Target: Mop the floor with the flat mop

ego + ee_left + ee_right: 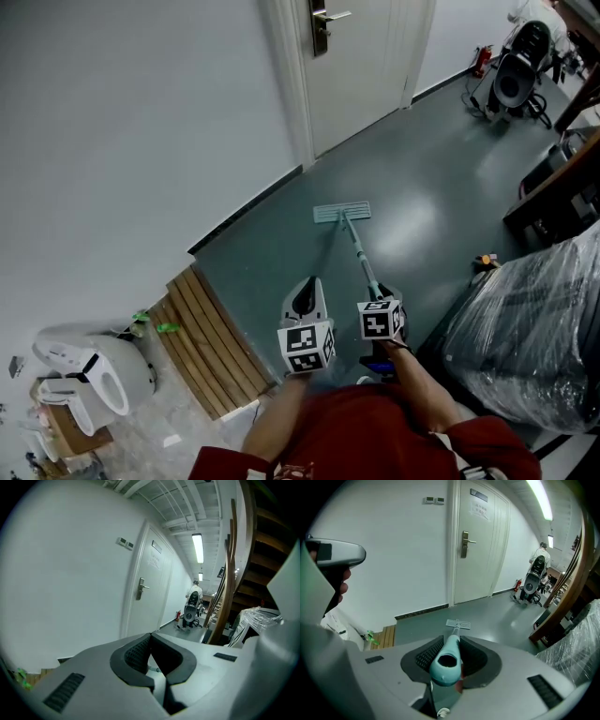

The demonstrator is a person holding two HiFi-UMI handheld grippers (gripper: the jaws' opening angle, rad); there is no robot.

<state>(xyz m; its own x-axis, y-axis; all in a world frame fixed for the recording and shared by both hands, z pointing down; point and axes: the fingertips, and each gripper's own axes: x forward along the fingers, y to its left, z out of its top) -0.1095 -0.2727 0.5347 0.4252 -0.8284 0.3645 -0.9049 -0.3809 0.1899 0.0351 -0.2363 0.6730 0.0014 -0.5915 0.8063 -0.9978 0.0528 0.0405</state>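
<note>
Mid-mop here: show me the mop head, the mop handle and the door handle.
mop head [342, 213]: head view, middle of the flat pad.
mop handle [444, 673]: right gripper view, its hollow teal end.
door handle [469, 541]: right gripper view, the lever.

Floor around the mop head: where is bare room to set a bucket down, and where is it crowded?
Bare: the grey floor between the flat mop, the door and the left wall. Crowded: right side, by the plastic-wrapped bundle and dark furniture.

White door, wooden slats by the wall, plastic-wrapped bundle at right
</note>
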